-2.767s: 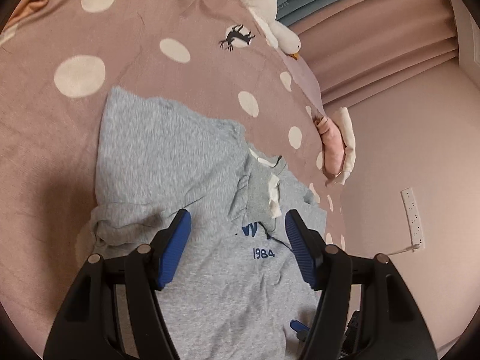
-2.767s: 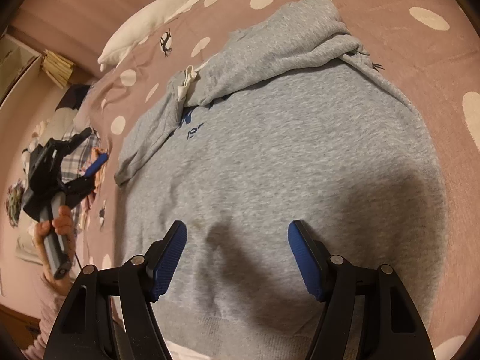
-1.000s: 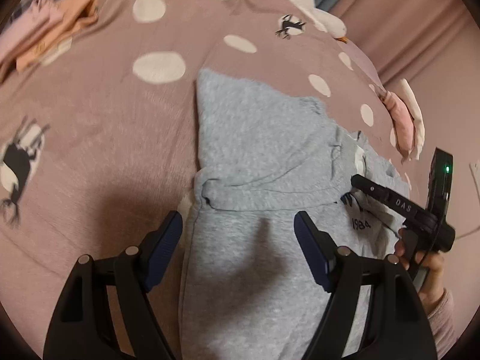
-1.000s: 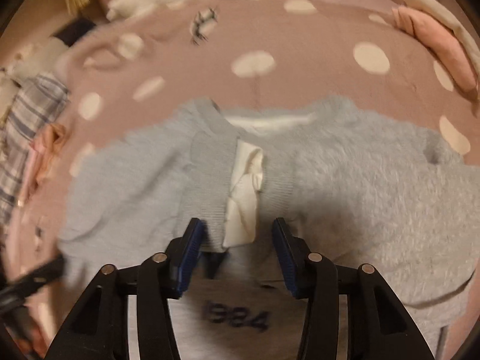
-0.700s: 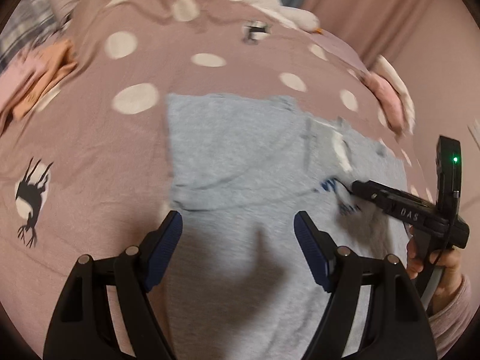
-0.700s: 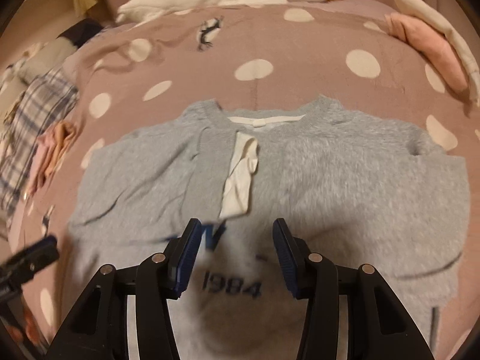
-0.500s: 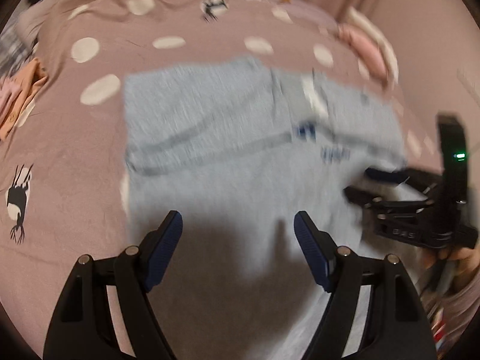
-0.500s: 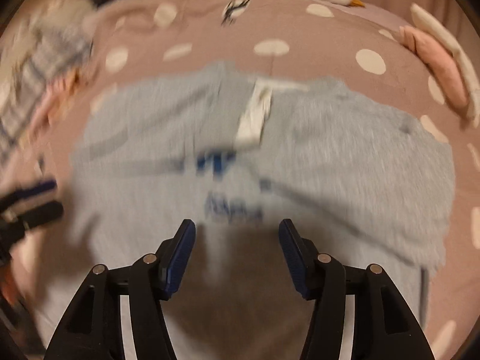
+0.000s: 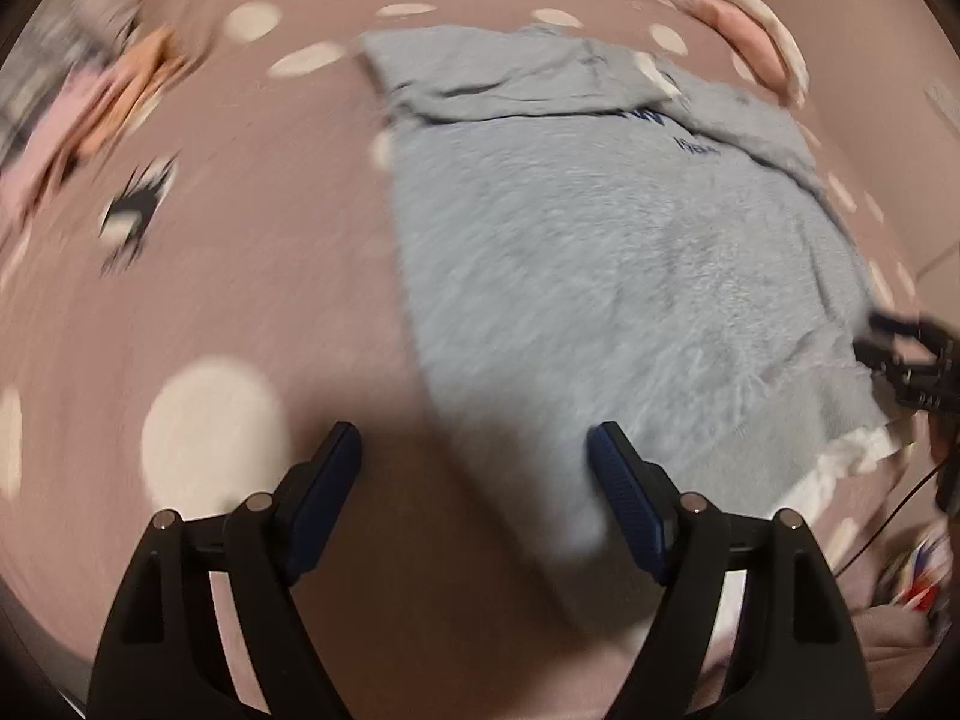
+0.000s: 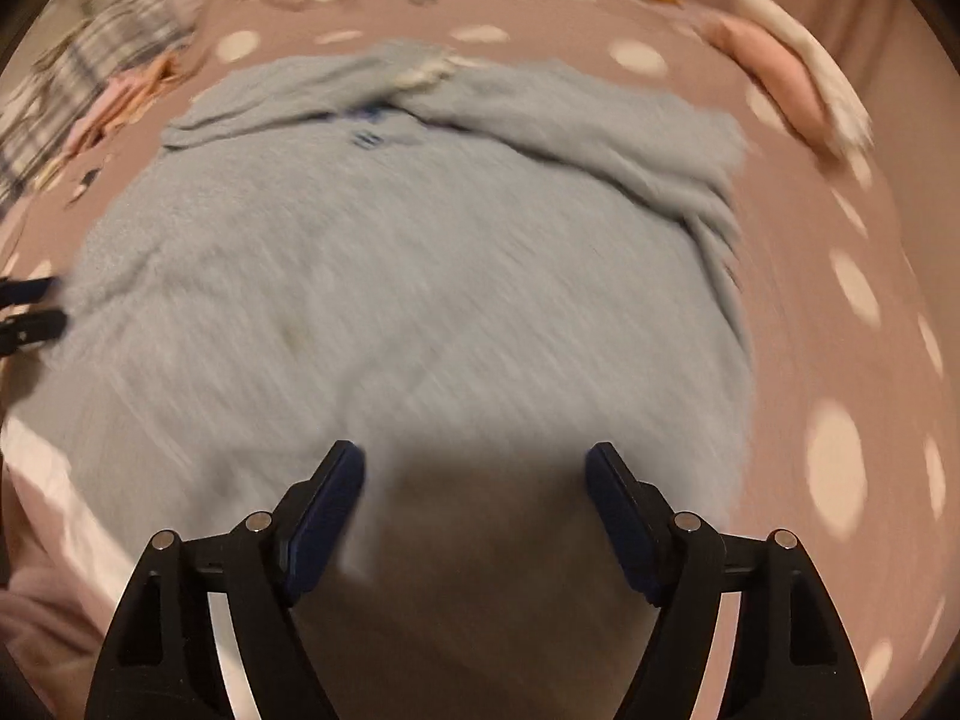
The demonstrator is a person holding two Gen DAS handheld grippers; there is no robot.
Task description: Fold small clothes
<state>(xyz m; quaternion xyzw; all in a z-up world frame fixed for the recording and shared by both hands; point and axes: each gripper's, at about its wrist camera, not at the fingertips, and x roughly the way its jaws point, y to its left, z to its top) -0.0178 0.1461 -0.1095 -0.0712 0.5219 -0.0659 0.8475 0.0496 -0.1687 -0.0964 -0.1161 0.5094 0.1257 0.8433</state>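
Both grippers pulled back to the near hem, left gripper (image 9: 474, 468) and right gripper (image 10: 474, 471) opening, empty, one grey sweatshirt (image 10: 420, 276), both sleeves folded in, spotted bedspread (image 9: 240, 252).

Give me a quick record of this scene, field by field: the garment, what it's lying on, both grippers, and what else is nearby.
garment: grey sweatshirt, lying flat, both sleeves folded in across the chest
surface: pink bedspread with white dots
left gripper: jaws opening, nothing between them, above the sweatshirt's lower corner
right gripper: jaws opening, nothing gripped, above the sweatshirt's lower part
nearby: pink folded clothes at the far right edge; plaid garment far left
image quality: motion-blurred
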